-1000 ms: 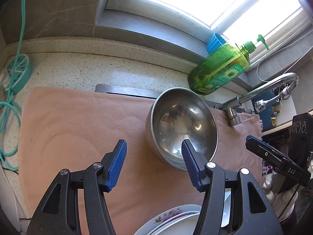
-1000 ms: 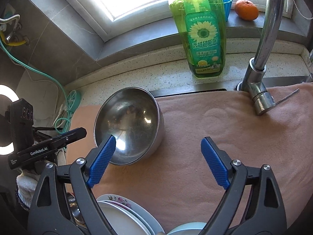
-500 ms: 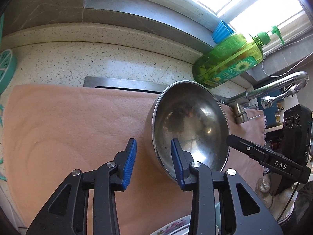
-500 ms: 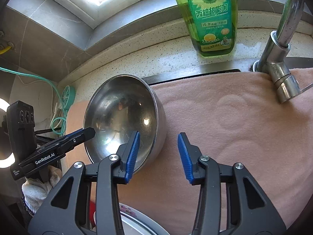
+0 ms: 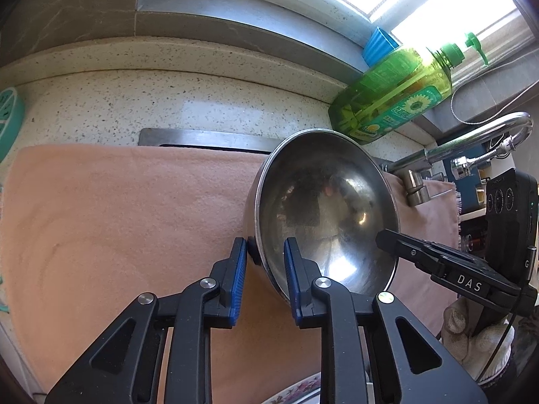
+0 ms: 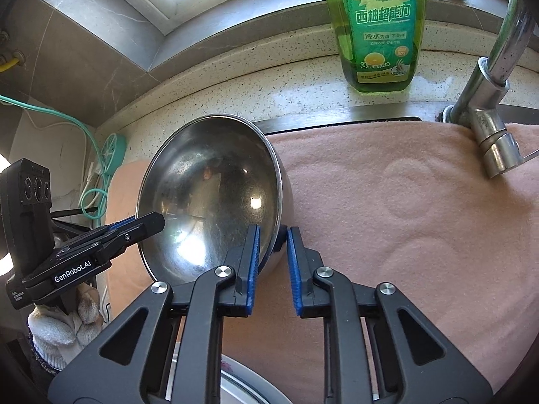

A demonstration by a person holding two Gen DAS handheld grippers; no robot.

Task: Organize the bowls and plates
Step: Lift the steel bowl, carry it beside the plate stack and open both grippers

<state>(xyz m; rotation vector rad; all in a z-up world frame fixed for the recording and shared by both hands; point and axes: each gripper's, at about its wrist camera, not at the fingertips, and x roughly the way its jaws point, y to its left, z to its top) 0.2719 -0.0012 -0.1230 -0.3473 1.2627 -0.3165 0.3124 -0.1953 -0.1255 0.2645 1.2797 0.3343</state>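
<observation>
Both grippers have just been closing on the steel bowl: left gripper pinches its left rim, right gripper its right rim, over the towel.

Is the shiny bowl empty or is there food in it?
Empty. The steel bowl shows only bare metal and reflections inside.

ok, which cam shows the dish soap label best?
Right wrist: the dish soap bottle stands upright and close, its sunflower label square-on and readable. Left wrist shows the bottle tilted by the fisheye, far off, label small and glared.
</observation>
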